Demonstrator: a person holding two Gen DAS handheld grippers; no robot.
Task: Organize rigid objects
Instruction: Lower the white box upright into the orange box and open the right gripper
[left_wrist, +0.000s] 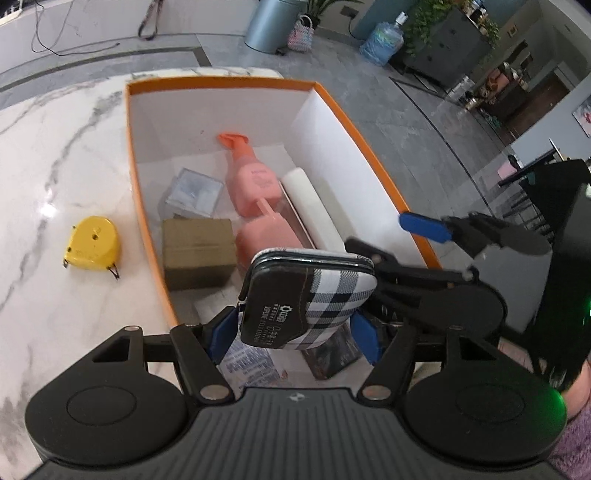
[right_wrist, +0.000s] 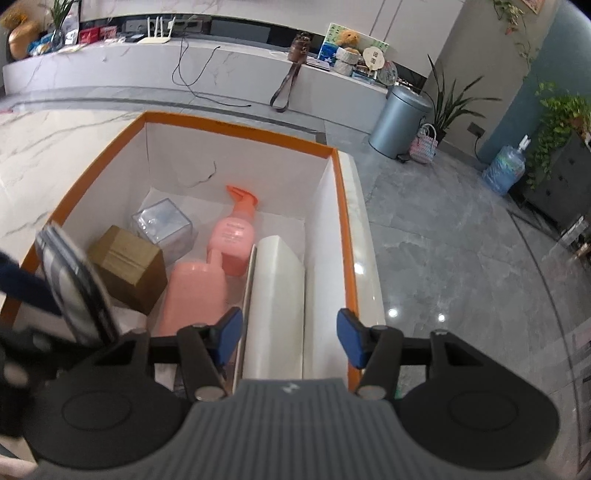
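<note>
Plaid case, black-trimmed, small print perhaps, left hand-held gripper

Box floor looks crowded; free room remains above the white roll.

1 orange-rimmed box on 1 marble table. Inside the box: 2 pink bottles, 1 pump bottle and 1 larger bottle; 1 brown carton; 1 clear plastic cube; 1 white block. 1 plaid case over the box. 1 yellow tape measure on the table. 2 grippers: left gripper, right gripper. On the floor: 1 trash bin, 1 water jug.
</note>
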